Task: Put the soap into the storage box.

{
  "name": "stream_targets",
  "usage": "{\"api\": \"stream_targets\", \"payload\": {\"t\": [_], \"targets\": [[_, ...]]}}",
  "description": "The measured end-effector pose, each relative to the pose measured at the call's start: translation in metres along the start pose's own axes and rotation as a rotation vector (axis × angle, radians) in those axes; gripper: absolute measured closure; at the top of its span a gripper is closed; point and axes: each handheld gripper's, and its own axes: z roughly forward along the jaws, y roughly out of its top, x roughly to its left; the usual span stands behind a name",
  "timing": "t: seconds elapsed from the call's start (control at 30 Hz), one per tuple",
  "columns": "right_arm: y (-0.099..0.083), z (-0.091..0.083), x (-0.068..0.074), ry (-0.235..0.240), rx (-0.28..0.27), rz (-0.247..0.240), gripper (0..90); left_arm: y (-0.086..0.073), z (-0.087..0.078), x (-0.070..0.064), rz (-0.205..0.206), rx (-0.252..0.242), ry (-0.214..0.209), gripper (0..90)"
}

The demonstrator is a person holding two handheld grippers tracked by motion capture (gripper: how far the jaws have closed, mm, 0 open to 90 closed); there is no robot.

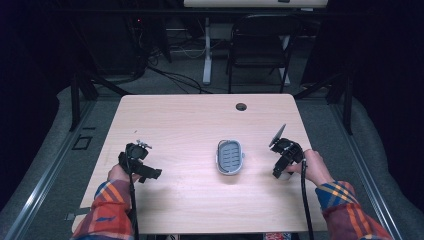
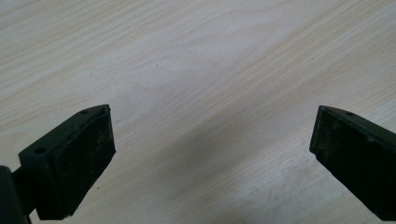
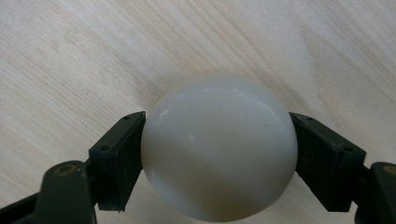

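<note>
I've got the white soap bar (image 3: pixel 218 147) pinched in my right tool (image 1: pixel 283 167) low over the bench (image 1: pixel 190 120), the grey soap dish (image 1: pixel 229 157) sits just to its left, lengthwise away from me, left tool (image 1: pixel 145 172) open and empty.

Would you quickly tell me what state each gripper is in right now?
Left gripper: open, nothing between its jaws, over the bare table.
Right gripper: shut on the white rounded object.

White ball (image 3: pixel 219 149): bottom cut off by right gripper view's lower edge, sides hidden behind the jaws. In high view the right gripper (image 1: pixel 281 172) covers most of it. Grey dish (image 1: pixel 230 157) contents too small to tell.
</note>
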Motion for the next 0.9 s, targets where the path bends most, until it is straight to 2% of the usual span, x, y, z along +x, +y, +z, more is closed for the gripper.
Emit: {"api": "stream_targets", "payload": {"t": [0.13, 0.2, 0.43, 0.47, 0.53, 0.87, 0.9], "targets": [[0.000, 0.002, 0.000, 0.000, 0.007, -0.002, 22.7, 0.000, 0.000, 0.000, 0.001, 0.003, 0.000, 0.2], [0.001, 0.000, 0.000, -0.013, 0.025, -0.018, 23.2, 0.000, 0.000, 0.000, 0.001, 0.003, 0.000, 0.2], [0.001, 0.000, -0.001, -0.015, 0.034, -0.016, 23.4, 0.000, 0.000, 0.000, 0.002, 0.004, 0.002, 0.2], [0.000, 0.001, 0.000, -0.009, 0.014, -0.002, 23.4, 0.000, 0.000, 0.000, 0.002, 0.004, 0.002, 0.2], [0.001, -0.003, -0.001, -0.015, 0.031, -0.021, 23.4, 0.000, 0.000, 0.000, 0.002, 0.004, 0.002, 0.2], [0.000, -0.009, 0.001, -0.027, 0.028, -0.026, 23.4, 0.000, 0.000, -0.001, 0.002, 0.006, 0.004, 0.2], [-0.001, -0.009, 0.002, -0.022, 0.006, -0.010, 23.4, 0.000, 0.000, -0.001, 0.002, 0.006, 0.005, 0.2]]}}
